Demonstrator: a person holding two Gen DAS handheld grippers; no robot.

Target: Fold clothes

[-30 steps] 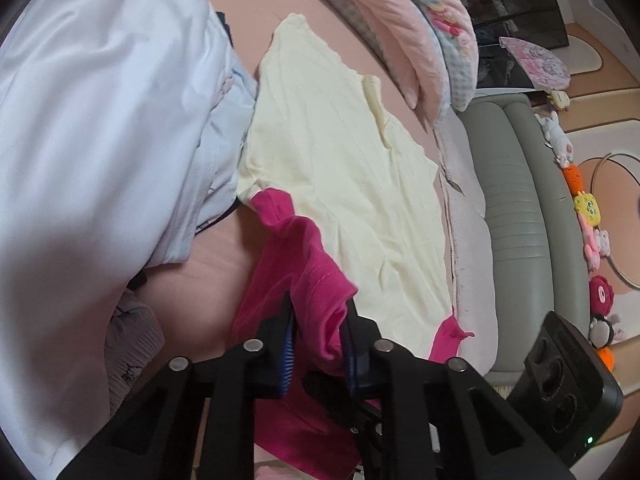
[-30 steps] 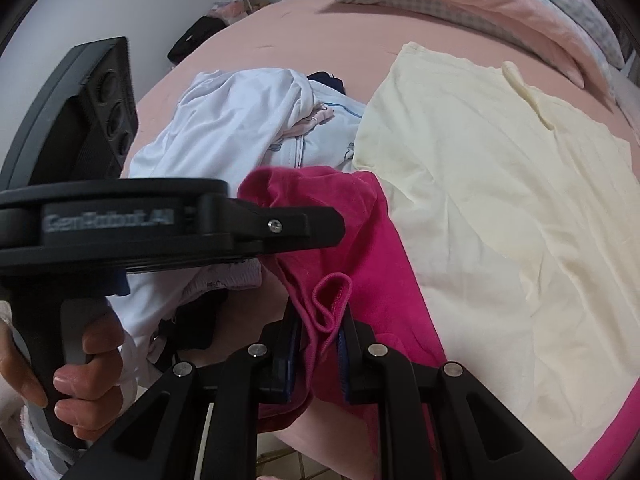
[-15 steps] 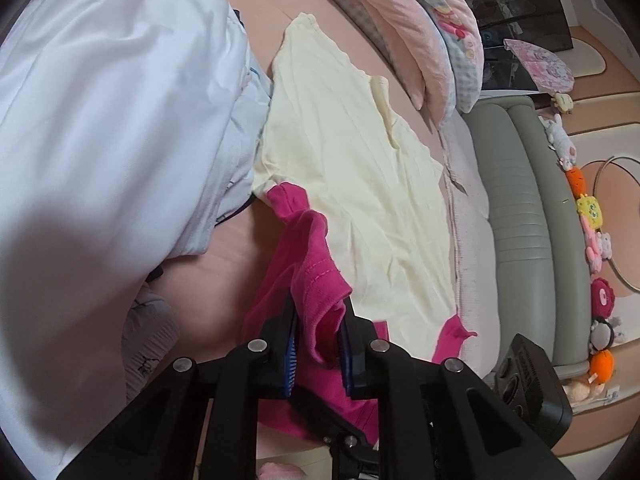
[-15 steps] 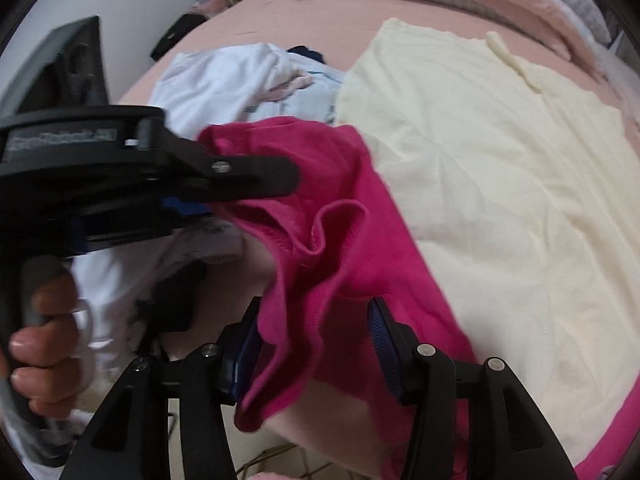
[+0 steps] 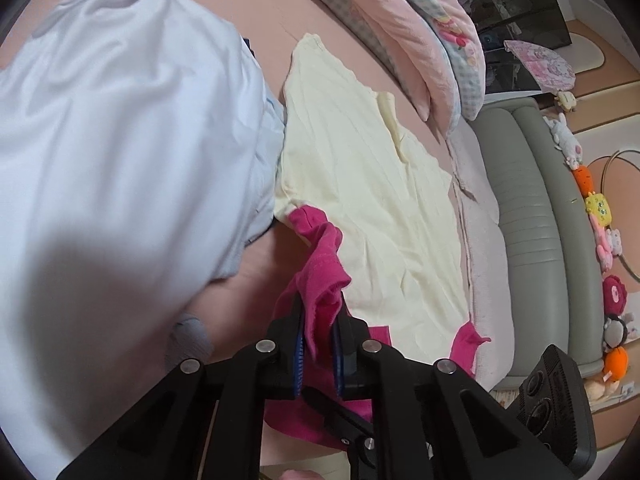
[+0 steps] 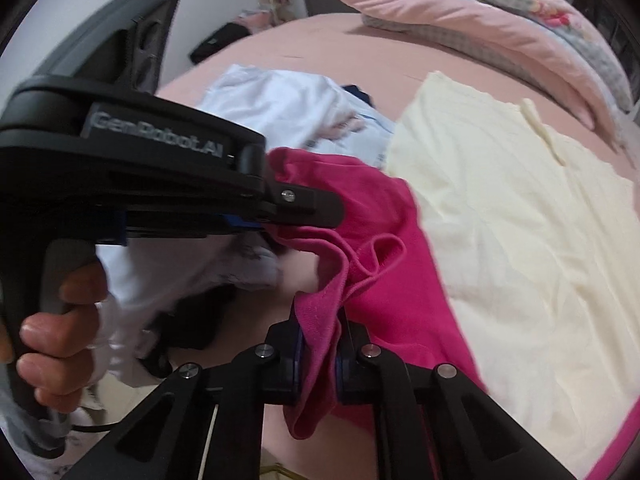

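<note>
Left gripper (image 5: 318, 346) and right gripper (image 6: 318, 354), its jaws just closed, both pinch the limp magenta knit garment (image 6: 384, 240); light, floppy, best held at hems.

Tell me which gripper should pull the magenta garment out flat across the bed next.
Probably right. Both the right gripper and left gripper are shut on the magenta garment. The right, whose jaws have just closed on its hem, faces the cream shirt, while the white pile crowds the left.
</note>
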